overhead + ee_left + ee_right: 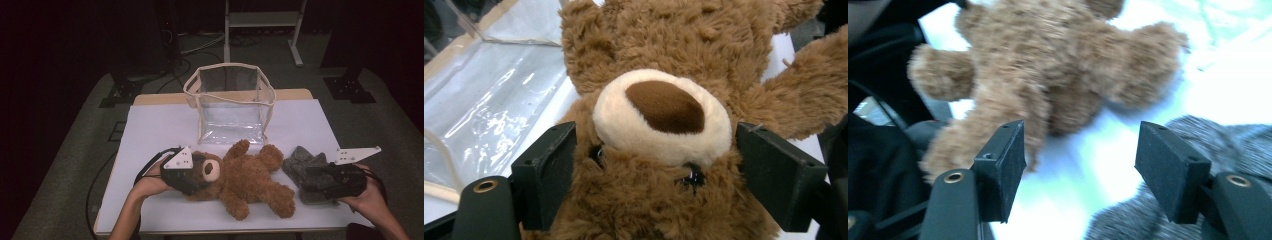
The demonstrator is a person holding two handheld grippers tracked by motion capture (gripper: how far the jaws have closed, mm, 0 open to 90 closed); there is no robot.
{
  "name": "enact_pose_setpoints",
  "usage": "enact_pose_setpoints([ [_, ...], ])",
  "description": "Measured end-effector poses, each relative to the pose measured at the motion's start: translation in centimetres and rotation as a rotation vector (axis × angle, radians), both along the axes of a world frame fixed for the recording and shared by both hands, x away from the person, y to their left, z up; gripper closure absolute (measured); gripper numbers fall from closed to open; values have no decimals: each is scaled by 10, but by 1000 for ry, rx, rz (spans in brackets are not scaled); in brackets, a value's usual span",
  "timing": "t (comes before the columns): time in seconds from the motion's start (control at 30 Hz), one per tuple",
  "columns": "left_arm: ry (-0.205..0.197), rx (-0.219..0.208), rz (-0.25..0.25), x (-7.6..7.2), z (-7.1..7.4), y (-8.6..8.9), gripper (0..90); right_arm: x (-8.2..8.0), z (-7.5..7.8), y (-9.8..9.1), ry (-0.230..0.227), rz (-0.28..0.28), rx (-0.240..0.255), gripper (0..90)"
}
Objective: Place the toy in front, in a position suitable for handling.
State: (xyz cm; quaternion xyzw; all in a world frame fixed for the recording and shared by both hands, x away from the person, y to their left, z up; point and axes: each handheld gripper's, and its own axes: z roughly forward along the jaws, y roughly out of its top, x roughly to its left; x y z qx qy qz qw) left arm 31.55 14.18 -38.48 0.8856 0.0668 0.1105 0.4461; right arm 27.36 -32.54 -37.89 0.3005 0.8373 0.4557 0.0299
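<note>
A brown teddy bear (245, 180) lies on its back on the white table (160, 125), head to the left. My left gripper (198, 173) reaches in from the left, one jaw on each side of the bear's head. In the left gripper view the jaws of that gripper (656, 150) flank the bear's (664, 110) muzzle and stand apart, fur only brushing them. My right gripper (306, 182) hovers open over a grey knitted cloth (302, 162) to the right of the bear. Nothing lies between the wide jaws of the right gripper (1080, 165); the bear's body (1048, 65) is ahead, the grey cloth (1218, 135) at the right.
A clear plastic bag with cream trim (230, 105) stands upright and open-topped just behind the bear; its clear side (499, 90) shows in the left gripper view too. The table's front edge runs close under both hands. A white frame (260, 20) stands on the floor beyond.
</note>
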Motion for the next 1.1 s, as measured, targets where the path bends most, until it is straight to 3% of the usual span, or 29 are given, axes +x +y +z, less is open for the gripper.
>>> enact_pose_setpoints([
  [0.17,15,-8,1,1,-3,1,255,15,-12,-8,-26,-71,-50,341],
  [0.27,20,-7,-3,1,-3,2,263,25,-17,-8,-51,-113,-113,342],
  [0.43,7,9,-16,1,0,1,246,46,-36,-9,-18,-144,-162,347],
  [0.57,-6,21,21,4,2,0,139,59,-58,-11,18,-165,-199,377],
  [0.63,12,19,26,6,0,1,127,59,-65,-11,39,-172,-208,403],
  [0.7,28,15,14,6,-2,1,136,56,-72,-13,29,-202,-186,474],
  [0.9,35,-5,21,5,-7,0,234,53,-70,-15,32,-257,-208,721],
  [1.0,42,-14,39,4,-9,-1,251,54,-68,-16,57,-259,-201,765],
  [1.1,36,-4,37,3,-8,-2,255,51,-59,-22,91,-238,-135,772],
])
